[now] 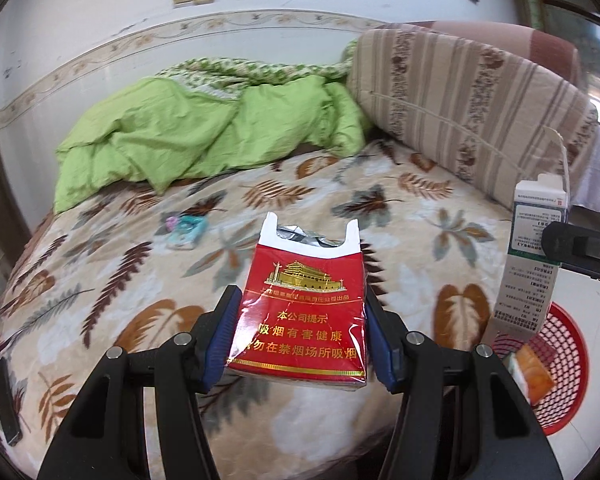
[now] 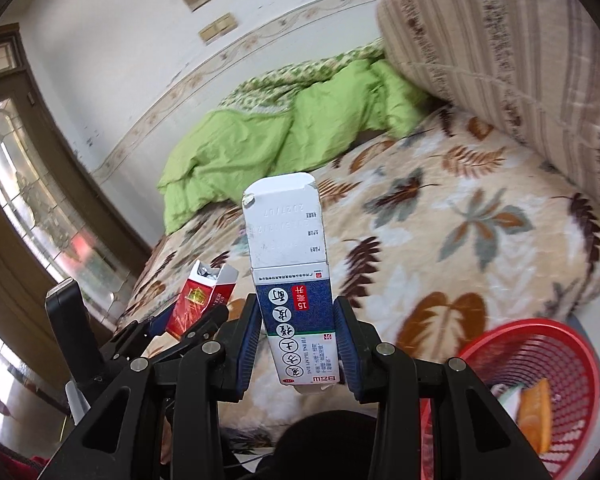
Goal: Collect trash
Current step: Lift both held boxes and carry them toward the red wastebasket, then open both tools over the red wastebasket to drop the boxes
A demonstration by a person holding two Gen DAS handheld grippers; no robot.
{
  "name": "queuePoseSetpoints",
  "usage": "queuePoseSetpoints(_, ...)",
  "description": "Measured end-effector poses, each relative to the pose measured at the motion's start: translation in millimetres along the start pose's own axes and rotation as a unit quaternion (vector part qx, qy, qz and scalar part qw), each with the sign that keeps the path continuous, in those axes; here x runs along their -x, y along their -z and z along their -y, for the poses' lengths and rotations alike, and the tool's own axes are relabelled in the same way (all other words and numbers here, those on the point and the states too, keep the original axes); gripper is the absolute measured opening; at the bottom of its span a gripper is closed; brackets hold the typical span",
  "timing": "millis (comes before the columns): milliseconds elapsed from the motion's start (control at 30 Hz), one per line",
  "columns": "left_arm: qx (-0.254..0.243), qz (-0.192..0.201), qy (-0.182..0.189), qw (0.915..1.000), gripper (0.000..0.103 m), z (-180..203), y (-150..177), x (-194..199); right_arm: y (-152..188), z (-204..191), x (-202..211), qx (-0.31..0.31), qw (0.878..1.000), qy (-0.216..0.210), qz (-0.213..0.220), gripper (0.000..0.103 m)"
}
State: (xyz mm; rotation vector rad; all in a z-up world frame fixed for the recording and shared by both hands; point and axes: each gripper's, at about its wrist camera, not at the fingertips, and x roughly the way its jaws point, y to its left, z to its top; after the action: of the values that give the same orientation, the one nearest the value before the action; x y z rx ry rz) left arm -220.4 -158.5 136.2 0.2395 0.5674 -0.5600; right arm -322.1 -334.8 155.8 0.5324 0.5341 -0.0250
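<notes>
Your left claw (image 1: 298,334) pinches a red cigarette pack (image 1: 300,312) by its two narrow sides, blue pads (image 1: 220,344) pressed flat against it. The pack stands upright between the fingers, its torn top open and foil showing, held above the near edge of the bed (image 1: 140,288). The claw tilts downward toward the leaf-print blanket.

Your right claw (image 2: 296,340) grips a tall white-and-blue medicine box (image 2: 292,280) the same way, pads on its two sides. The box points away from you, print upside down, its far flap (image 2: 280,220) open. This claw also angles down, over the bed's near right corner.

The two claws sit close, side by side: from the right camera the left claw and its pack (image 2: 198,300) show just to the left, and from the left camera the box (image 1: 528,264) stands at the right.

Below and to the right, on the floor beside the bed, a red basket (image 2: 540,344) holds an orange packet (image 2: 534,416). Farther off lie a green quilt (image 1: 204,136) and a striped cushion (image 1: 472,100).
</notes>
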Motion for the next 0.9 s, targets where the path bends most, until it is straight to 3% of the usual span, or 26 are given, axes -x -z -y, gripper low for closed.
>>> queuePoseSetpoints(300,-0.023,0.007,0.047,0.9986,0.057,41.0,-9.6,4.1,1.3,23.5,53.6,-0.017,0.998,0.051,0.028,0.039)
queuePoseSetpoints(700,-0.045,0.01,0.094,0.9945,0.057,73.7,-13.9,17.0,12.6,43.8,93.5,-0.044,0.995,0.086,0.039,0.039)
queuePoseSetpoints(900,-0.053,-0.004,0.141,0.9886,0.057,90.6,-14.4,22.5,19.4,57.2,112.4,-0.057,0.992,0.107,0.042,0.039)
